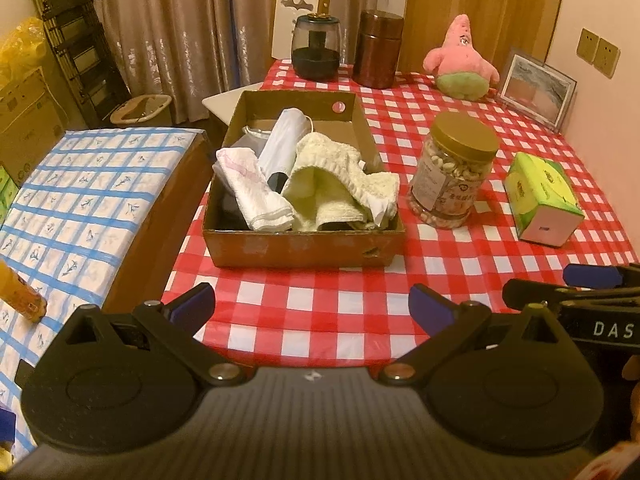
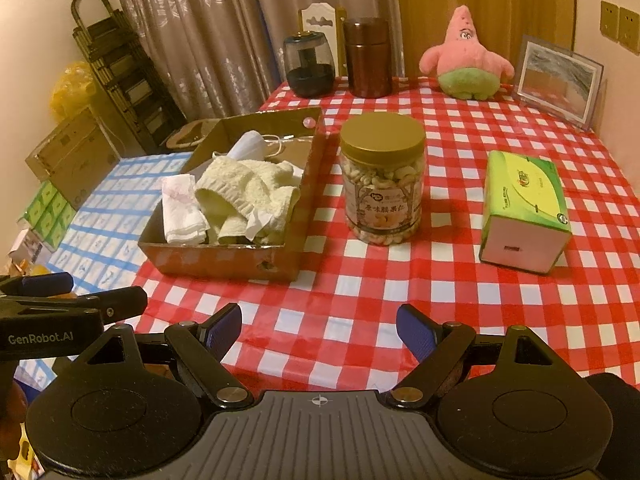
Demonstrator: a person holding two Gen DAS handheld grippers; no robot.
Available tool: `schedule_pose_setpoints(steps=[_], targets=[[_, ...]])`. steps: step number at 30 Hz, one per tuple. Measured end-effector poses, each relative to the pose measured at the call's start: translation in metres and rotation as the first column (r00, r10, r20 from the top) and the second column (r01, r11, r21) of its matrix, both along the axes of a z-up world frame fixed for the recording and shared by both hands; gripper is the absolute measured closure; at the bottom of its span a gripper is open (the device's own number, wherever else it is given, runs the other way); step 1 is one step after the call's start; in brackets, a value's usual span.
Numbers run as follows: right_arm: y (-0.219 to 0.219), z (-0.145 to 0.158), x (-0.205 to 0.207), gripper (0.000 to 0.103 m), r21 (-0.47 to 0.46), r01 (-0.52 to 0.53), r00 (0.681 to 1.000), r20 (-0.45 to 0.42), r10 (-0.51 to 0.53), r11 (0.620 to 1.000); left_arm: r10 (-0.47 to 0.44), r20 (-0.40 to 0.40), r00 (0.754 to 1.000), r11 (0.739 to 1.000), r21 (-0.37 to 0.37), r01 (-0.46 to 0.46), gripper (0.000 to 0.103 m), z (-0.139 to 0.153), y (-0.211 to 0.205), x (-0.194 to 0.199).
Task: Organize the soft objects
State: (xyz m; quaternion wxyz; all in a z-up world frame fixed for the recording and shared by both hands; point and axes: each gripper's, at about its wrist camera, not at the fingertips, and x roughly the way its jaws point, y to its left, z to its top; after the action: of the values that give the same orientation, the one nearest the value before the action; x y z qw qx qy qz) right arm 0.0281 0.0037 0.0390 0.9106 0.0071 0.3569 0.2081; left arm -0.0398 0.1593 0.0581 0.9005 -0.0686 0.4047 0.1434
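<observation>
Towels, a cream one [image 1: 340,184] and a white one [image 1: 256,188], lie heaped in the cardboard box [image 1: 304,246]; likely light and limp, best pinched at a raised fold. Both the left gripper [image 1: 312,304] and right gripper [image 2: 320,330], near the box, gape empty.

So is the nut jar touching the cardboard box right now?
Apart. In the right wrist view a strip of checked tablecloth shows between the nut jar and the side wall of the cardboard box; the left wrist view shows the same gap.

Black grippers, blue-padded fingers [image 2: 416,338]
</observation>
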Motion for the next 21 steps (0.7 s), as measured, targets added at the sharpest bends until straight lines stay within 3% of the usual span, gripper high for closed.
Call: schedule_pose_setpoints(steps=[21], targets=[[0.000,0.006,-0.008,0.019,-0.012,-0.008,1.000,0.018,0.008,1.000,0.027,0.013,1.000,1.000,0.006,-0.027,0.001,0.007,-0.003,-0.013]])
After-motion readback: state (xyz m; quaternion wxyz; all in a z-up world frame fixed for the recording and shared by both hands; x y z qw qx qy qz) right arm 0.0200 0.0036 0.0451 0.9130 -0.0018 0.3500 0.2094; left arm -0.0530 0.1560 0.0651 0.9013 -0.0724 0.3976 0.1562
